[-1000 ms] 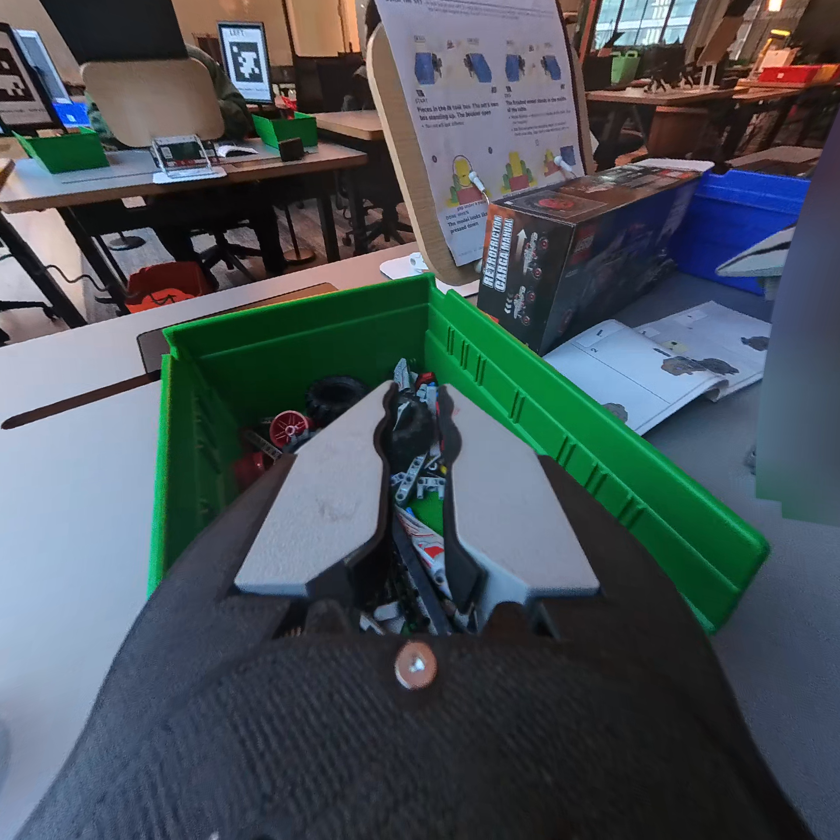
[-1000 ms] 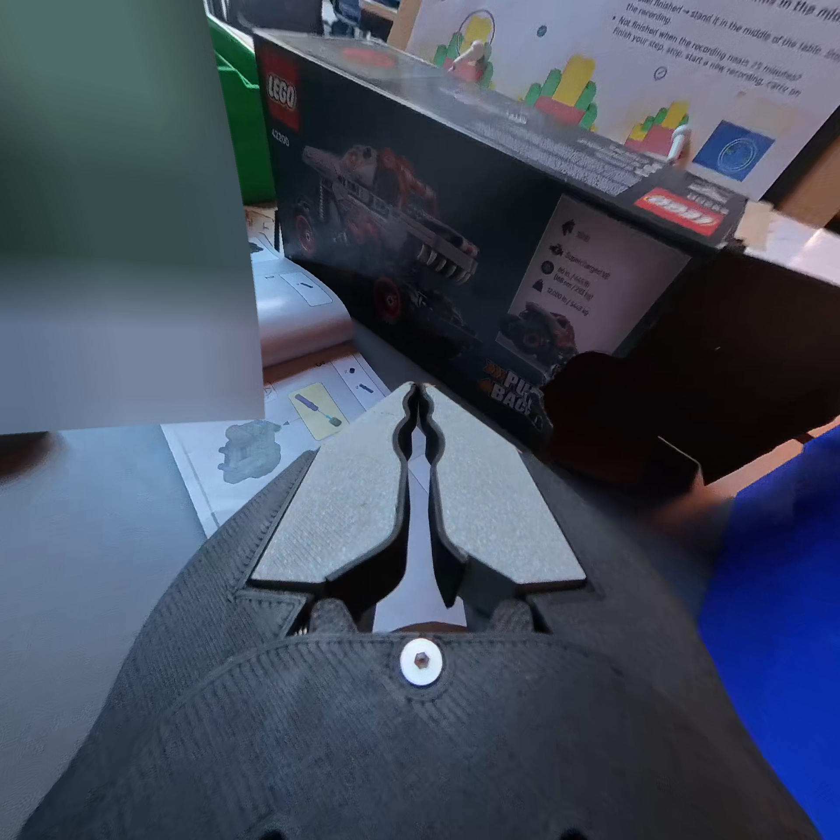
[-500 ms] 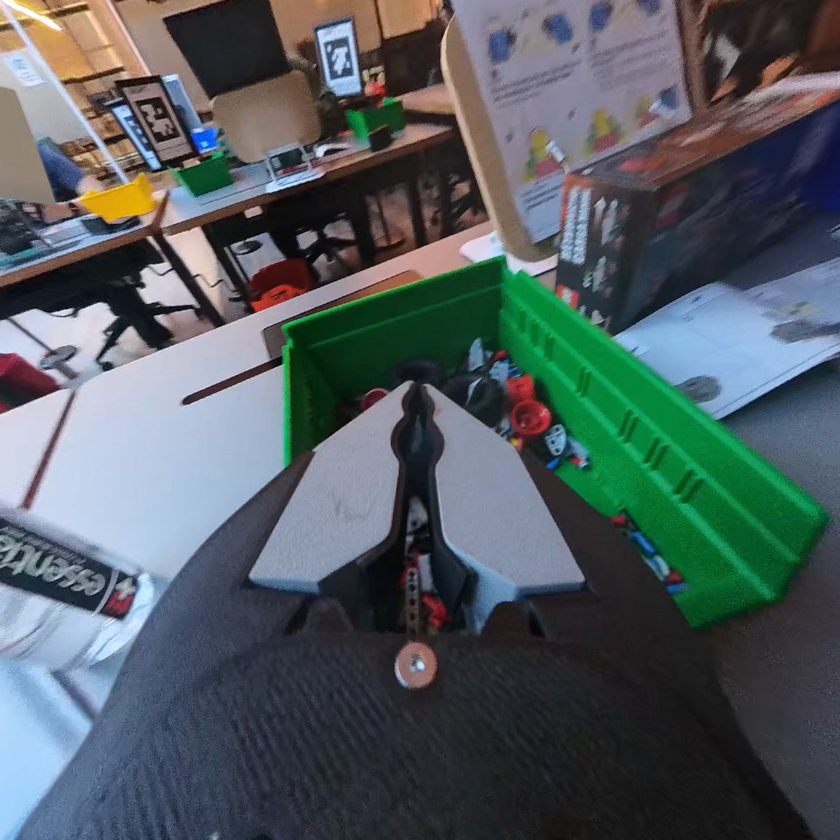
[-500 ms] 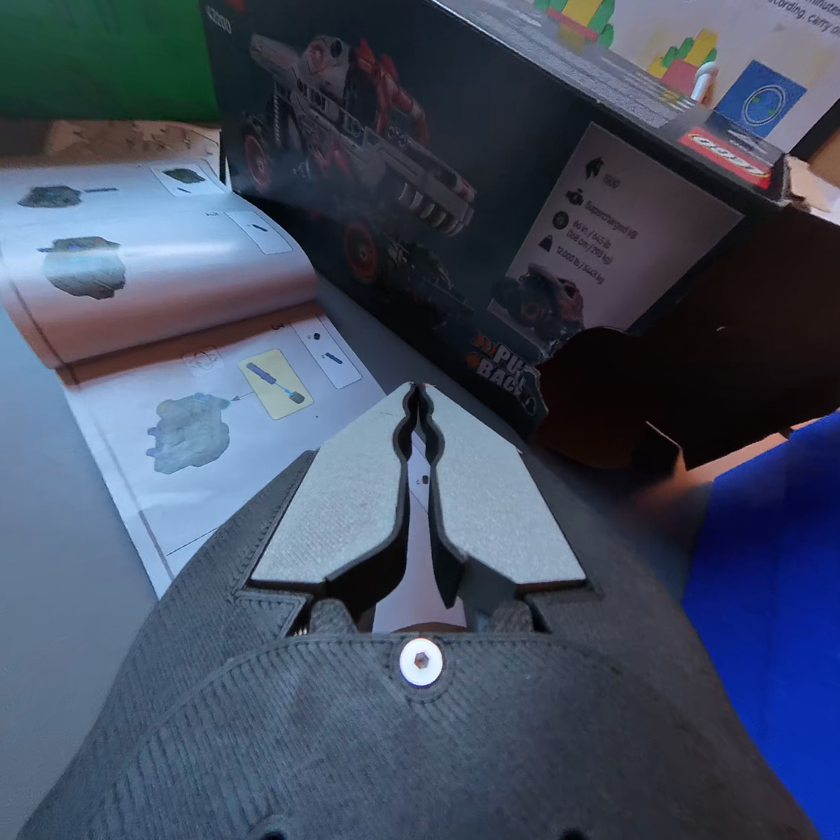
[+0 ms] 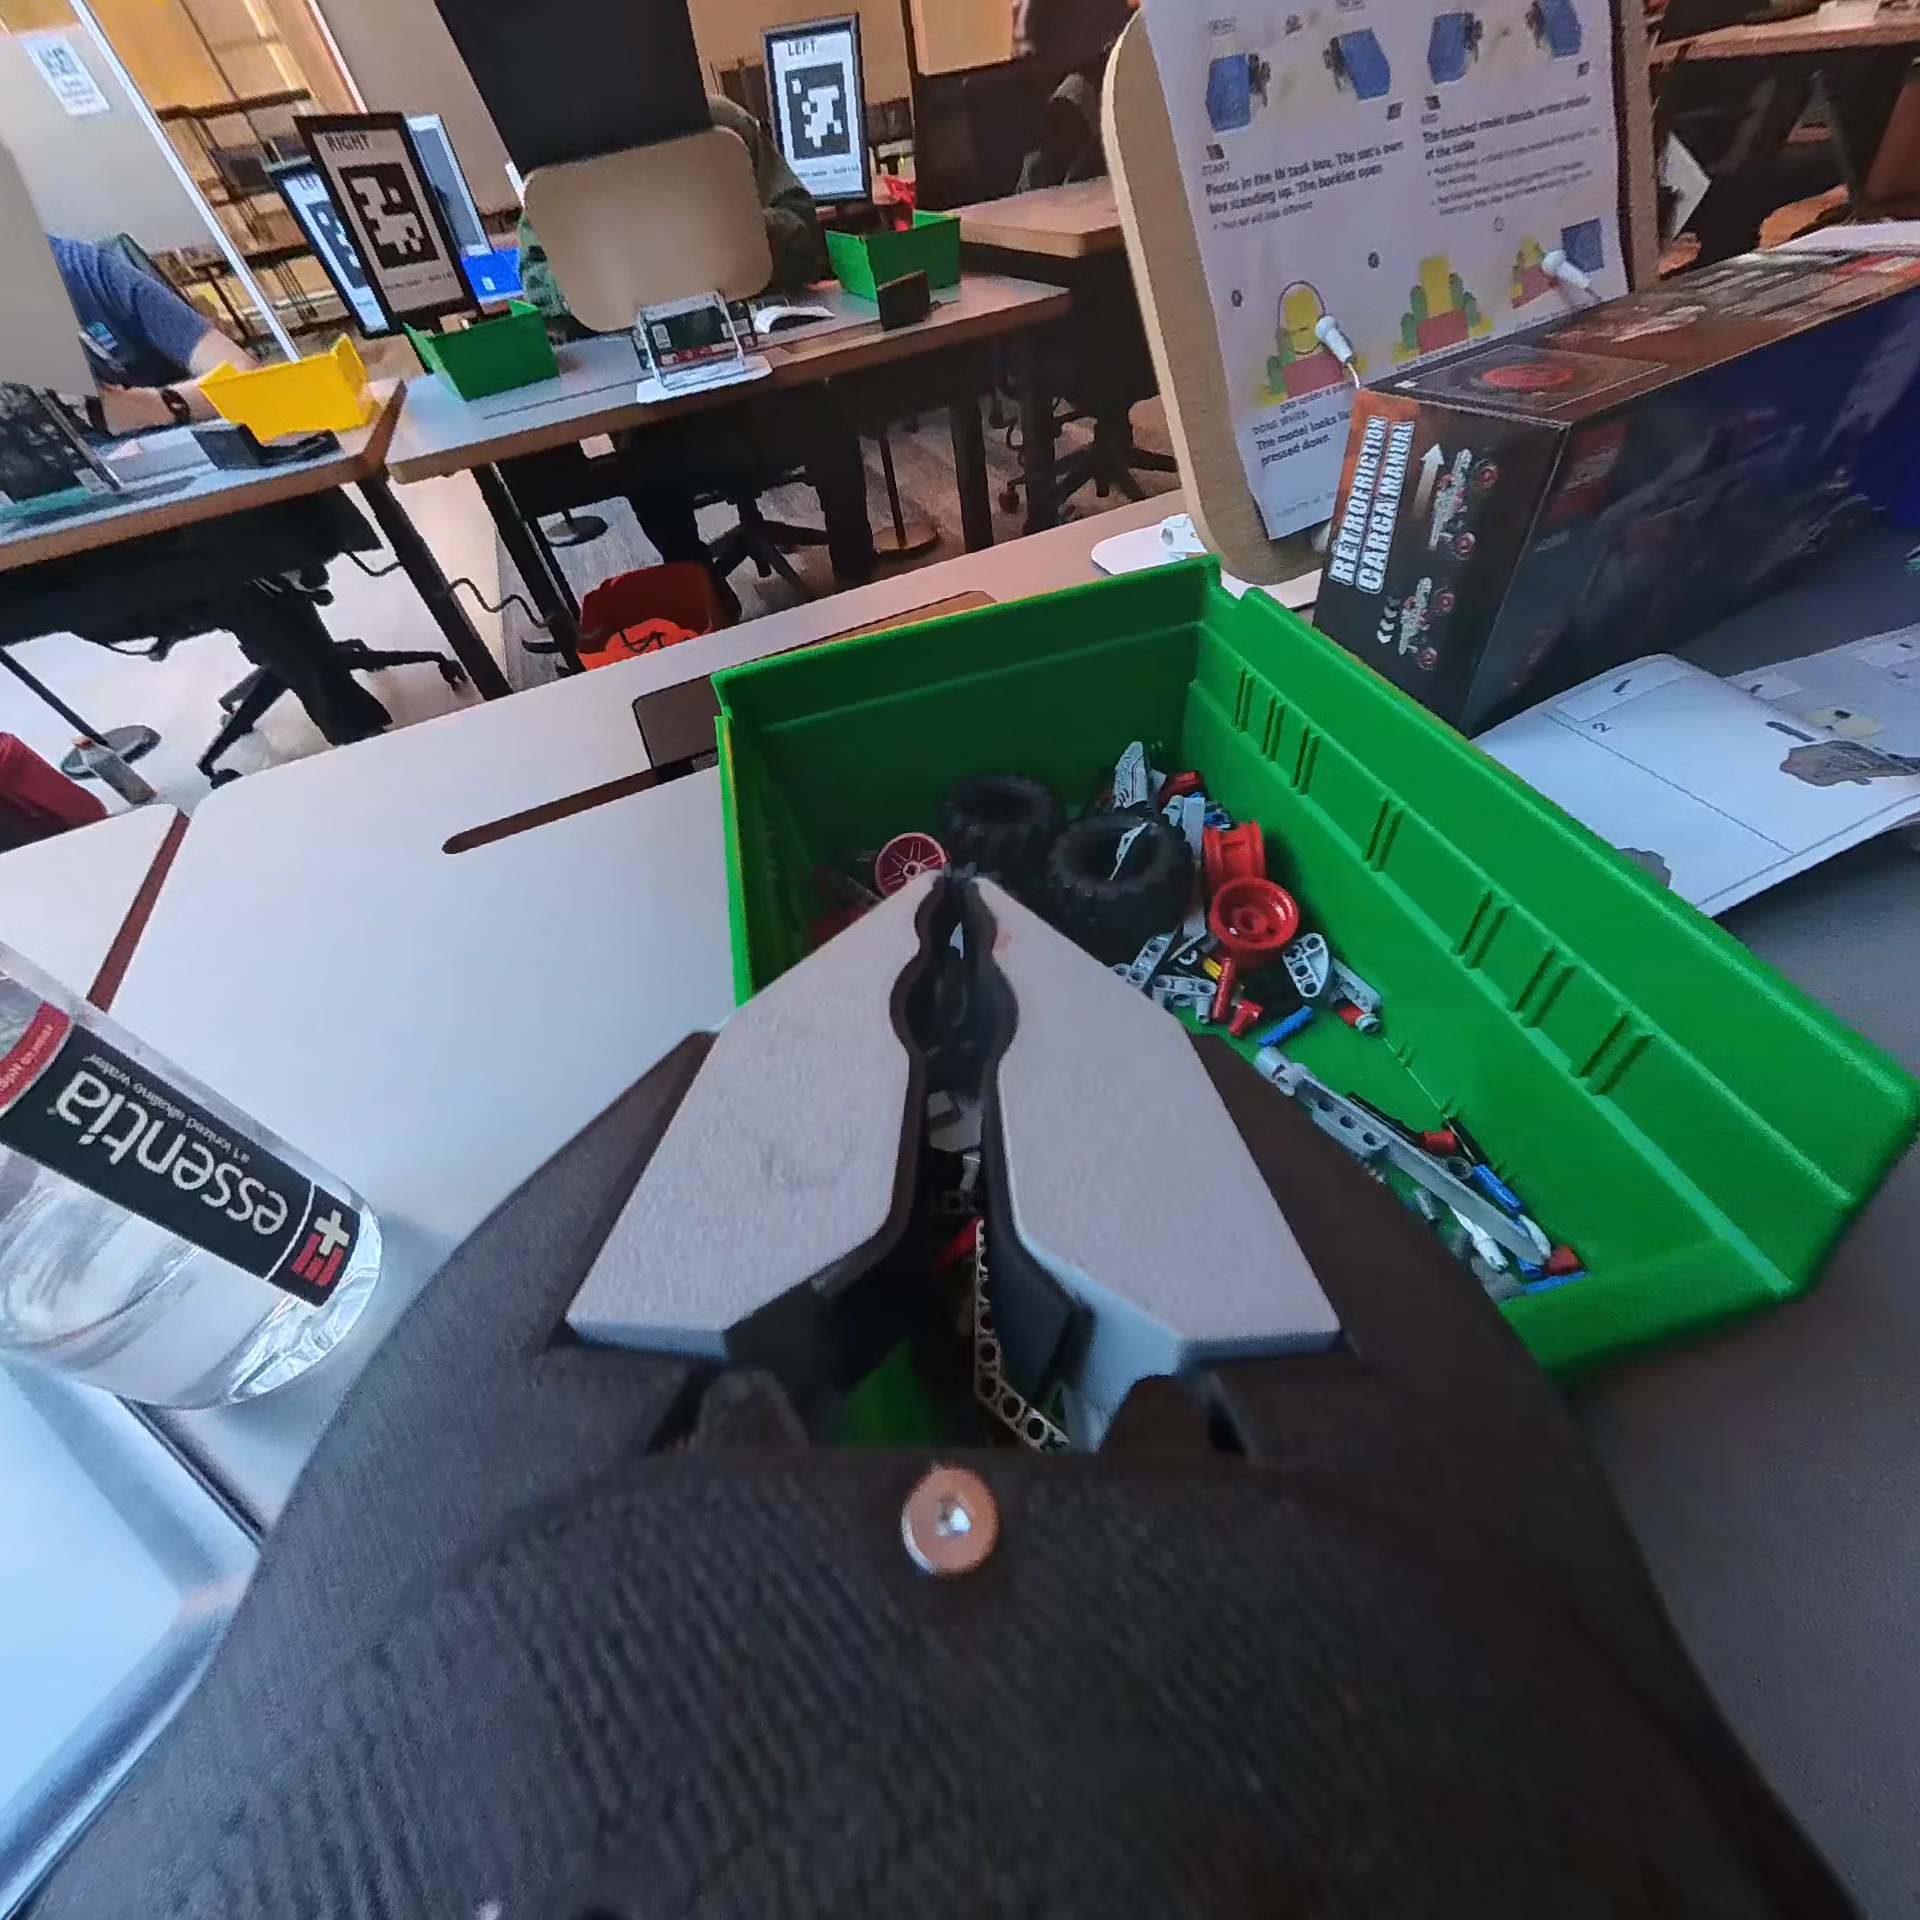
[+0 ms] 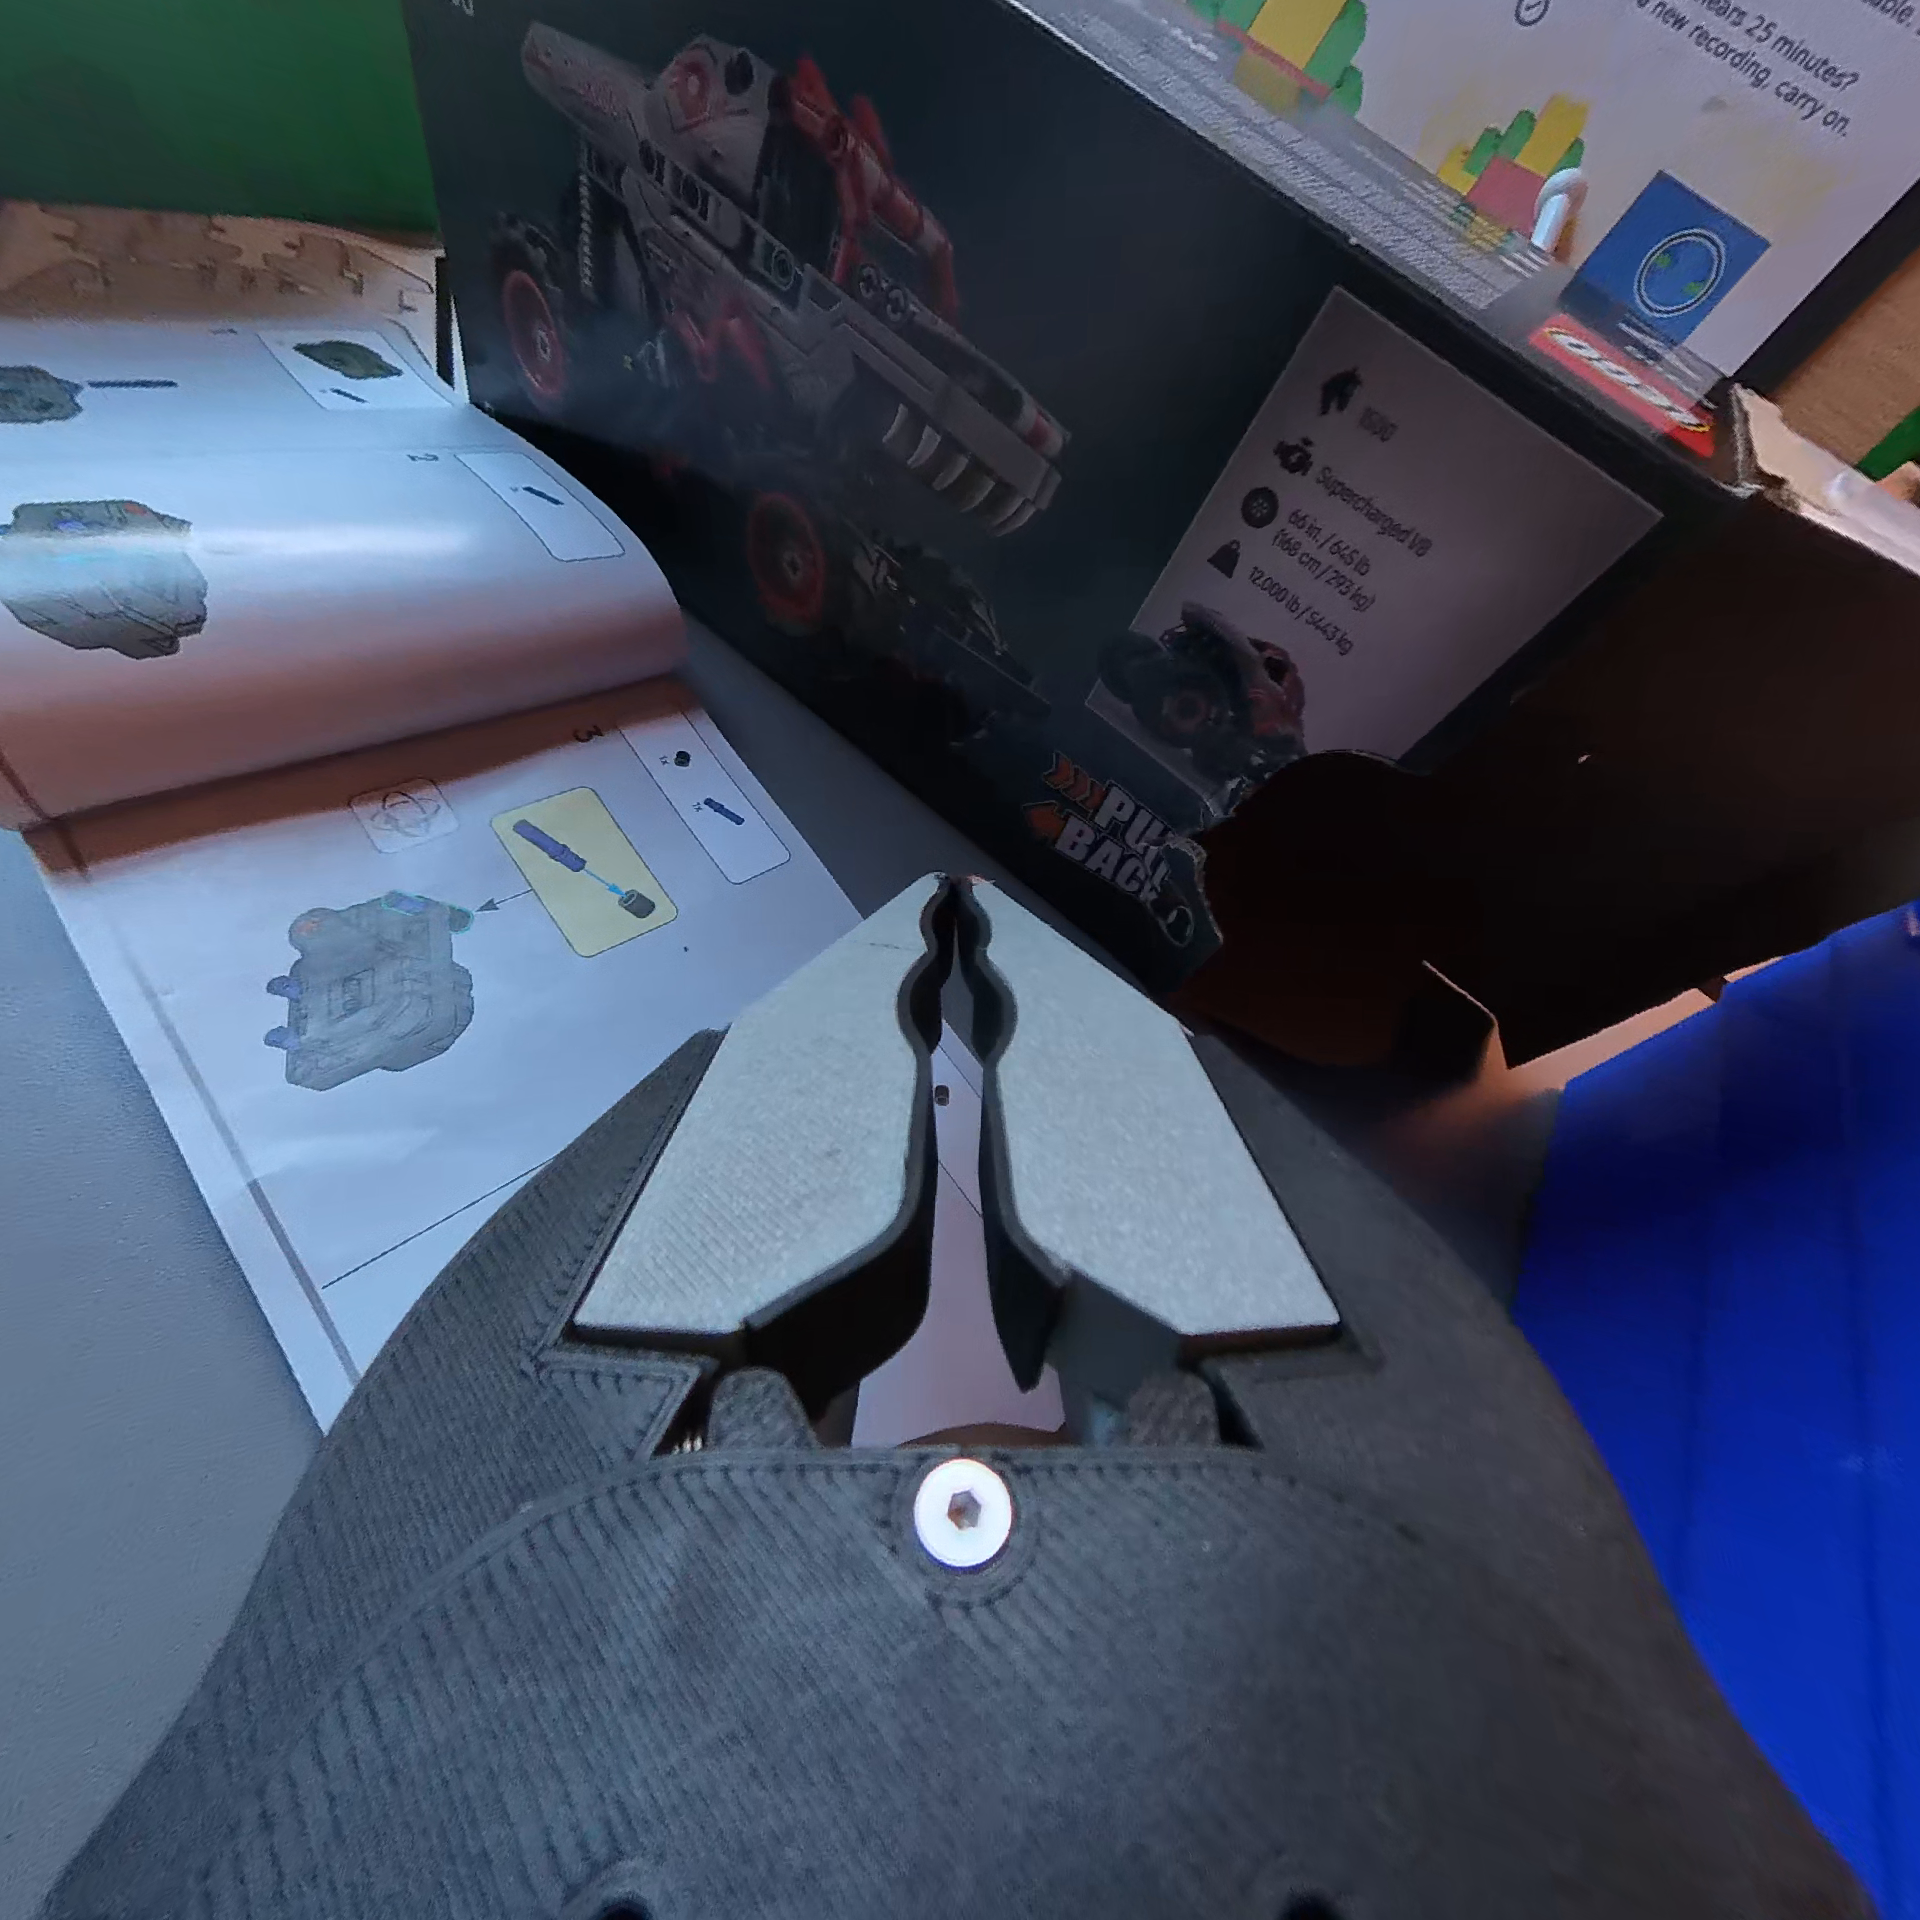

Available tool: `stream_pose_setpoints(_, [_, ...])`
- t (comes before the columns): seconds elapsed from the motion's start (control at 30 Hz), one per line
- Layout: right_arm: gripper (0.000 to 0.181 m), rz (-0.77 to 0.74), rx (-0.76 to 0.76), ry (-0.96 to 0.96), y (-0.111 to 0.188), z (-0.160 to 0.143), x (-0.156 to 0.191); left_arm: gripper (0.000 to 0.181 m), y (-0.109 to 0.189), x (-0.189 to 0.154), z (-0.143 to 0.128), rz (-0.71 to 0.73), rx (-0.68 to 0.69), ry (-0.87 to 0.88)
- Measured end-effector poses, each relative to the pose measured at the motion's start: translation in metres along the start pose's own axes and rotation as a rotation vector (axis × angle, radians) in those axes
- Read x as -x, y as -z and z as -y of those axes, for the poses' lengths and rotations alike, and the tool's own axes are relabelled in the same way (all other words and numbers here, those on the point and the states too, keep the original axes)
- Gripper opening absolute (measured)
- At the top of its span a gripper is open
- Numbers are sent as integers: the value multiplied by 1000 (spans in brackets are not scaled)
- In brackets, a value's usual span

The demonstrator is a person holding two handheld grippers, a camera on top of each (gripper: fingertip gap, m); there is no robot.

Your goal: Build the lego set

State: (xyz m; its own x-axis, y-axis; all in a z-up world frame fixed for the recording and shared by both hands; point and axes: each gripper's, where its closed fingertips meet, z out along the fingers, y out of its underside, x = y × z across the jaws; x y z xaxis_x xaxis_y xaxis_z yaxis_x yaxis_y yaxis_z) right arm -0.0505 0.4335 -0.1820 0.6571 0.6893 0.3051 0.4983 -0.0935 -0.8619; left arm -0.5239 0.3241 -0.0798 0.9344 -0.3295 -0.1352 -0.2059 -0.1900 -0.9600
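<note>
A green bin (image 5: pixel 1455 894) holds loose lego parts: two black tyres (image 5: pixel 1117 868), red wheel hubs (image 5: pixel 1252 920), a long grey beam (image 5: pixel 1382 1138) and several small pieces. My left gripper (image 5: pixel 961 883) is shut above the bin's near left part; I cannot tell whether a small piece is pinched at its tips. The open instruction booklet (image 6: pixel 416 935) lies beside the black set box (image 6: pixel 935 364). My right gripper (image 6: pixel 961 883) is shut and empty, over the booklet's lower page near the box. The booklet (image 5: pixel 1704 769) and the box (image 5: pixel 1621 499) also show in the left wrist view.
A clear water bottle (image 5: pixel 156 1195) lies on the table at the left of the bin. A board with a printed sheet (image 5: pixel 1382 208) stands behind the box. A blue bin (image 6: pixel 1714 1299) is at the right of my right gripper. Other desks and people are behind. Across from one pair of fingers to the other is roughly 50 centimeters. The clear water bottle (image 5: pixel 156 1195) is about 20 centimeters from my left fingertips.
My left gripper has shut and drawn back and left from the bin's middle, so the bottle has come into view. My right gripper has stayed shut and shifted slightly over the booklet.
</note>
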Motion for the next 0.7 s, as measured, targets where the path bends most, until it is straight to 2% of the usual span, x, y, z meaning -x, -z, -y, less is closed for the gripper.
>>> stream_pose_setpoints(0.2, [0, 2, -8, 10, 0, 1, 0, 0, -1, 5, -1, 41, -17, -9])
stream_pose_setpoints(0.5, [0, 10, -19, -11, 1, 2, -2, 0, -10, 3, -14, 42, 46, -17])
stream_pose_setpoints(0.7, [0, 9, -19, -9, 1, 2, -2, 0, -9, 4, -13, 46, 38, -12])
